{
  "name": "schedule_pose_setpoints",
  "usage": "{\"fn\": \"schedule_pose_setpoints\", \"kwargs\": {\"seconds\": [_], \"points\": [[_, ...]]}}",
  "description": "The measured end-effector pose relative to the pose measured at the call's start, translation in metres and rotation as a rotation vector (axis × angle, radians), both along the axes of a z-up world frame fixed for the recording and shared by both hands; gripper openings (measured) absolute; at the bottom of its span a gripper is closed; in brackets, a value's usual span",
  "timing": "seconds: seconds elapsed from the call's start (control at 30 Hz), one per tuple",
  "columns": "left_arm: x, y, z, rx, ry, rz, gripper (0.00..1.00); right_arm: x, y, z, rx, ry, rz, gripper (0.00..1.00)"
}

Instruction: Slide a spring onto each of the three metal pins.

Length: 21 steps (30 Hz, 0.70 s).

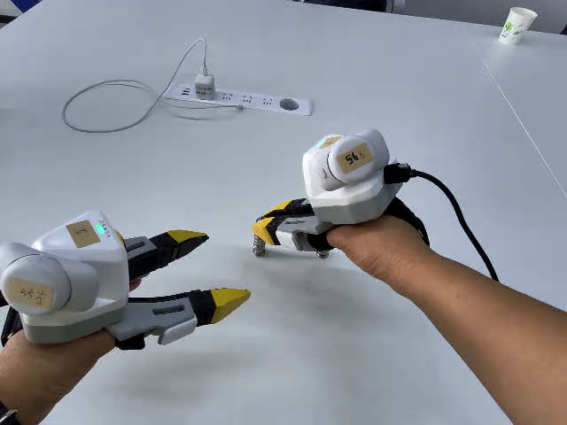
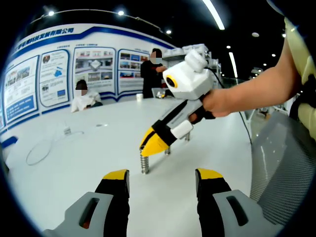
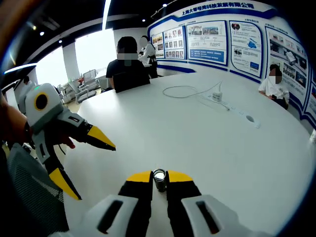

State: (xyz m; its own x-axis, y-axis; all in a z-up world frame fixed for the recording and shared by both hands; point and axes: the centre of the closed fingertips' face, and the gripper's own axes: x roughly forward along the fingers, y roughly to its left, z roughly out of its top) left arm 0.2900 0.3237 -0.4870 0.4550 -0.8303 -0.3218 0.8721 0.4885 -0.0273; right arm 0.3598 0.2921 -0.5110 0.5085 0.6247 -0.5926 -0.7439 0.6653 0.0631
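Currently, we hold the left gripper (image 1: 218,266) at near left, its yellow-tipped jaws spread wide and gripping nothing. The smooth white table (image 1: 292,354) lies beneath it. To the right, the right gripper (image 1: 263,230) has its jaws closed almost fully on the top of the spring (image 1: 260,249), a small coiled metal piece standing upright on the table. The spring sits directly under the right gripper's tips, well apart from the left gripper. We cannot tell whether a pin runs inside it. A short metal pin (image 1: 322,254) stands just right of the spring.
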Motion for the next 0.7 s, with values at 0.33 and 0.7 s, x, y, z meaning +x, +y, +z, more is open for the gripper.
{"fn": "schedule_pose_setpoints", "kwargs": {"seconds": [0.33,0.7], "points": [[0.000,0.002,0.000,0.003,-0.001,0.002,0.55,-0.005,0.002,-0.010,-0.030,0.005,0.014,0.12],[0.000,0.001,0.002,-0.004,-0.003,0.000,0.55,-0.008,0.000,-0.005,-0.040,-0.015,0.018,0.15]]}}
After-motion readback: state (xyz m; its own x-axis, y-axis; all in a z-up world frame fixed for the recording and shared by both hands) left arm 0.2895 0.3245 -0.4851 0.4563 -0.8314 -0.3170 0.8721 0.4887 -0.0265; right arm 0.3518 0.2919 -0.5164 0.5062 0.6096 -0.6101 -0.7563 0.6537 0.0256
